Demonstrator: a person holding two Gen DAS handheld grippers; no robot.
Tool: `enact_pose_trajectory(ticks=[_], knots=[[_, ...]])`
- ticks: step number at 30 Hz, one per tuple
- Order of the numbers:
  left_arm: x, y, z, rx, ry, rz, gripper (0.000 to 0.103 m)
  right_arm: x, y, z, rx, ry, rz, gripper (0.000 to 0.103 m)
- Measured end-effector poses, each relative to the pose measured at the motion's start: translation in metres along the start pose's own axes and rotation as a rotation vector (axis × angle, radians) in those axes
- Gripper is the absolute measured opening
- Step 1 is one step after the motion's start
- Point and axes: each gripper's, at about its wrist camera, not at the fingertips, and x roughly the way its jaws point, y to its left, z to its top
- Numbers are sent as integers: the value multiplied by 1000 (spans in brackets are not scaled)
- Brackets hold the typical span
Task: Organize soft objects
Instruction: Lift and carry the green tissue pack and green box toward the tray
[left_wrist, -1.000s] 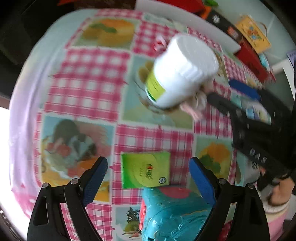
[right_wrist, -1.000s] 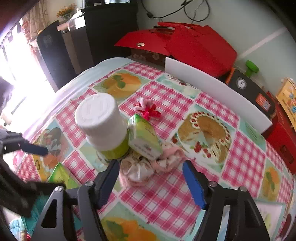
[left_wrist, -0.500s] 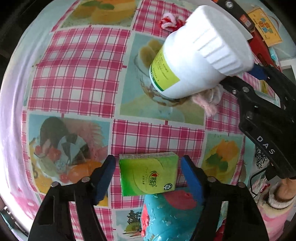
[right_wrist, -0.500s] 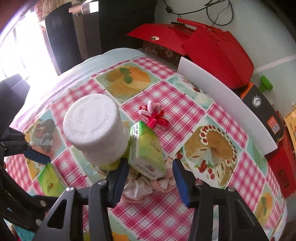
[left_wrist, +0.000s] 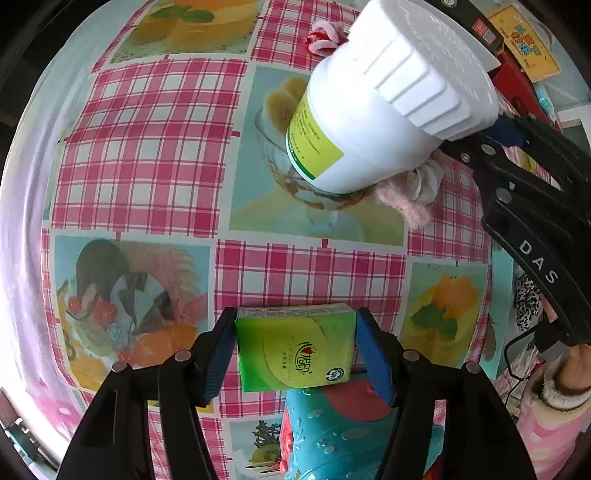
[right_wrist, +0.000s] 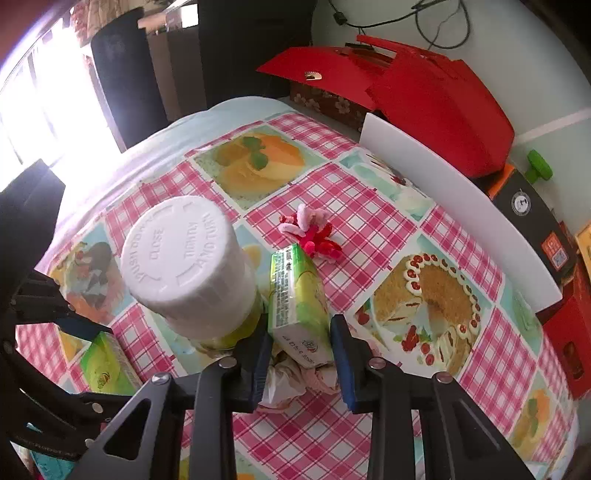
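Evidently each gripper had its own green plastic-wrapped tissue packet, and the coming move turned on how each packet sat between the jaws. The left gripper (left_wrist: 295, 350) pointed steeply down at the flat tissue packet (left_wrist: 295, 349), which lay label-up on the checked pink tablecloth of the tabletop (left_wrist: 147, 147) at about 6 o'clock in the left wrist view, its long axis running 3 to 9 o'clock straight across the gap. The jaws had just been closing, and both blue pads appeared to touch the packet's short ends, so I judged it clamped.

The right gripper (right_wrist: 301, 350) had also just been closing, around the second tissue packet (right_wrist: 297, 310), which stood tilted on its edge, leaning against the white screw-capped plastic jar (right_wrist: 188, 266) at its 9 o'clock and resting on a crumpled pink and cream cloth (right_wrist: 295, 380). Its long axis ran from 6 towards 12 o'clock, away from the gripper, with only its near end between the pads. That end looked pinched, though the contact was less plain. Both packets looked glossy, squashy and undented.

A red and pink fuzzy trinket (right_wrist: 314, 232) lay beyond, at 12 o'clock.
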Motion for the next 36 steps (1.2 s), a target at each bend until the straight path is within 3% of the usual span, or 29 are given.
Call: enact_pose_trajectory(ticks=[6, 23, 29, 36], knots=[[-10, 8, -2, -41, -40, -28, 65, -18, -8, -8, 54, -22, 7, 32], [-90, 9, -51, -169, -313, -149, 65, -118, -6, -62, 169, -126, -12, 28], [-121, -10, -77, -166, -414, -161, 65, -154, -4, -89, 234, -163, -21, 28], [-131, -51, -100, -105, -453, -183, 65, -193, -14, -130, 317, -184, -63, 28]])
